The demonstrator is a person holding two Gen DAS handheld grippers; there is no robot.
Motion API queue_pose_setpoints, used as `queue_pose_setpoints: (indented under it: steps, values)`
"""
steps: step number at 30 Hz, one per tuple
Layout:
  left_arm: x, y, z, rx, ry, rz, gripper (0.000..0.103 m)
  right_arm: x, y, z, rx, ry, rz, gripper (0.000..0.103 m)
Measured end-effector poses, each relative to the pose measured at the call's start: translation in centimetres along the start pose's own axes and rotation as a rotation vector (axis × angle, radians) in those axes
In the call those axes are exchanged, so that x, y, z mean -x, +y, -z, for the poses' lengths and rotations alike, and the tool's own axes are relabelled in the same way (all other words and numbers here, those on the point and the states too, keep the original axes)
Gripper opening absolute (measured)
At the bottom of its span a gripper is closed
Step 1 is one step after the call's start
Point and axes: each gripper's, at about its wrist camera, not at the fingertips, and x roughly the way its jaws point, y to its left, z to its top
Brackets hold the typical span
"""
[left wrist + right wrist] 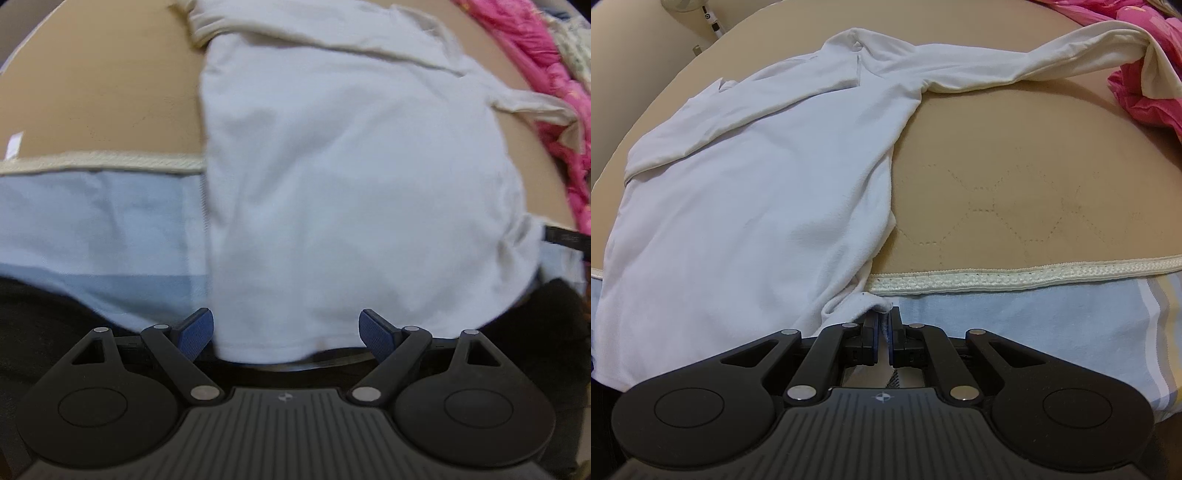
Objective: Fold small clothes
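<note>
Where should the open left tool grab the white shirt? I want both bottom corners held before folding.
Grip the white shirt at its near hem's left corner, coming in from the bed's near edge: the left tool already straddles that hem, while the right tool pinches the other corner.

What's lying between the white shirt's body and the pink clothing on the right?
Mostly bare tan mat, crossed along its far side by the white shirt's long sleeve, whose cuff end reaches the pink clothing. The right wrist view shows it clearly.
</note>
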Motion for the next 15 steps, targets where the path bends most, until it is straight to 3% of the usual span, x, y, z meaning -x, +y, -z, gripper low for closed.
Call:
queue_pose_setpoints:
  steps: [3,5,10,15]
  values:
    - [-0.5,0.5,0.3,0.000,0.029,-0.026,0.090,0.0,0.1,-0.1,0.002,-0.001,-0.001,0.004]
    - [-0.6,0.0,0.7,-0.086,0.055,-0.057,0.090,0.0,-0.1,-0.1,0.000,0.000,-0.002,0.004]
    - [-2.7,-2.4,2.8,-0.355,0.114,-0.292,0.089,-0.1,-0.1,-0.1,-0.002,0.003,-0.003,0.004]
    - [-2.2,-1.0,1.5,-0.198,0.070,-0.273,0.088,0.0,0.1,-0.1,-0.005,-0.003,0.001,0.004]
